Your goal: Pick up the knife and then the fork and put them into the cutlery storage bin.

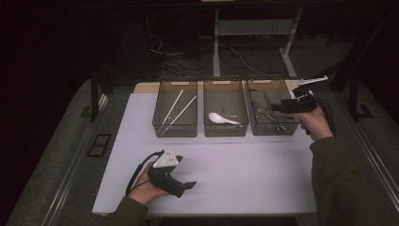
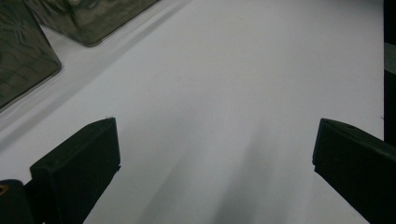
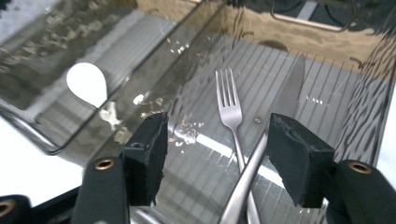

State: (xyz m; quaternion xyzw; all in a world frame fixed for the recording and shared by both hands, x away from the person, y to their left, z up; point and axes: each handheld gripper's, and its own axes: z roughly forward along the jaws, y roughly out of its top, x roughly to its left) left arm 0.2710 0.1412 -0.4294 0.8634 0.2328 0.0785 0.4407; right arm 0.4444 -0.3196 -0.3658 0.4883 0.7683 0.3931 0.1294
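Fork [image 3: 229, 103] and knife [image 3: 261, 154] lie binned below my empty, part-open right gripper [image 3: 217, 161]; left gripper [image 2: 210, 163] wide, idle

White counter [image 1: 244, 179], plain matte top, tan strip showing at far edge. 3 smoky see-thru bins directly on it, side by side along far side, just apart: left bin [image 1: 175, 129], mid bin [image 1: 225, 130], right bin [image 1: 275, 128]. Left tool [image 1: 186, 185] resting on near-left part of top, well apart from bins.
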